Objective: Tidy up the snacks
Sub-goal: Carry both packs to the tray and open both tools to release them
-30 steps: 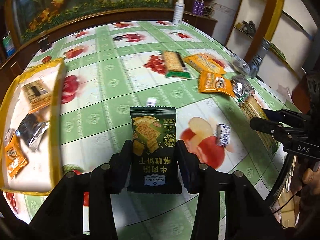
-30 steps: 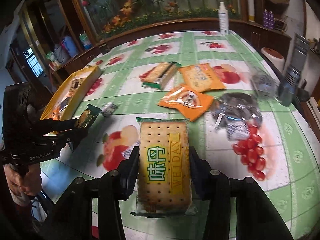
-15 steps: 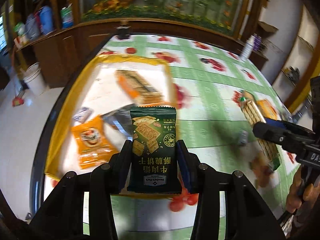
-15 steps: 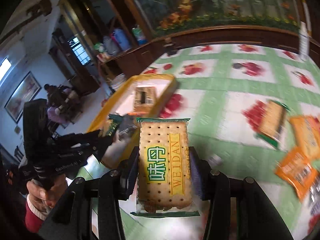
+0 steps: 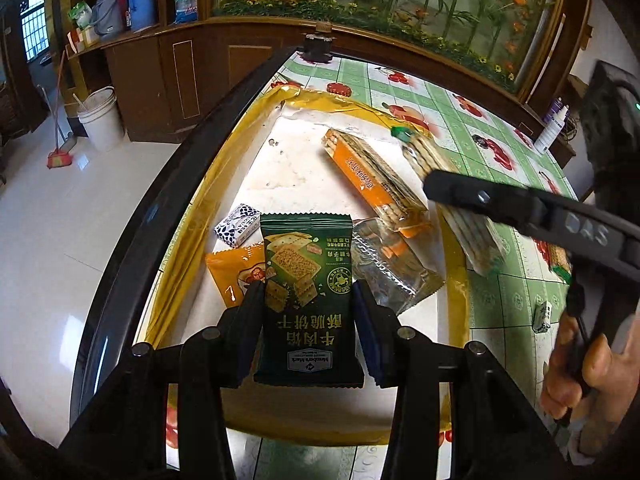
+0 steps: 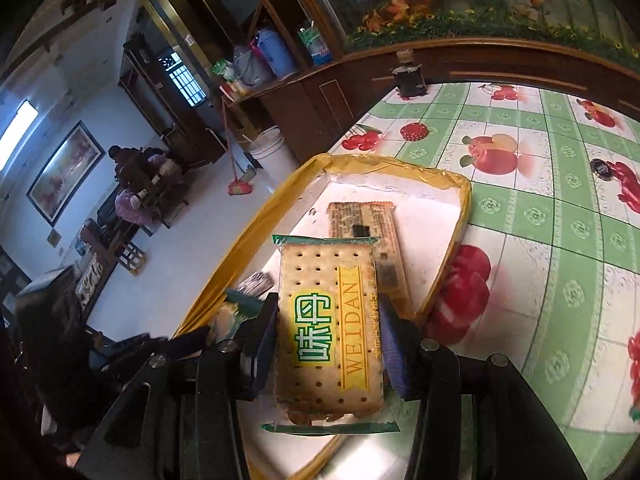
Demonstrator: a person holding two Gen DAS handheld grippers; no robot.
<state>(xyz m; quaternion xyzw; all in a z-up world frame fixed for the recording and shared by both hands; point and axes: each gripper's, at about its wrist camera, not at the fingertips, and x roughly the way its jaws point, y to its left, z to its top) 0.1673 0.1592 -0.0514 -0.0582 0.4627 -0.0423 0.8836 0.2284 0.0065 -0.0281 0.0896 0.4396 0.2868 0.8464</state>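
Both tools are clamped on packets. Left tool [image 5: 308,320] has its pads pressed on the two sides of a dark green packet [image 5: 308,300], held upright over the near end of the yellow-rimmed tray [image 5: 180,256]. Right tool [image 6: 330,340] grips a long cracker pack [image 6: 330,328] by its sides, held over the tray's [image 6: 460,216] near half.

A second ago both tools hung over the middle of the table [image 5: 452,120], with loose snacks spread out ahead and the tray off at the left edge. Now both are above the tray, which sits at the table's left edge. Neither grip has altered.

Left view alone shows what lies in the tray: an orange cracker pack [image 5: 372,180] towards the far end, a silver bag [image 5: 392,268] beside the green packet, an orange pouch [image 5: 236,276] and a small white candy [image 5: 238,226] near the left rim. It also shows the right tool [image 5: 436,184] reaching in from the right with its cracker pack [image 5: 460,208] seen edge-on over the tray's right rim, a hand [image 5: 576,368] on its handle, and one small candy [image 5: 542,316] on the table outside the tray.

Right view alone shows the orange cracker pack's [image 6: 364,220] printed back past the held pack, the green packet's corner [image 6: 236,304] at the left, and people seated across the room.
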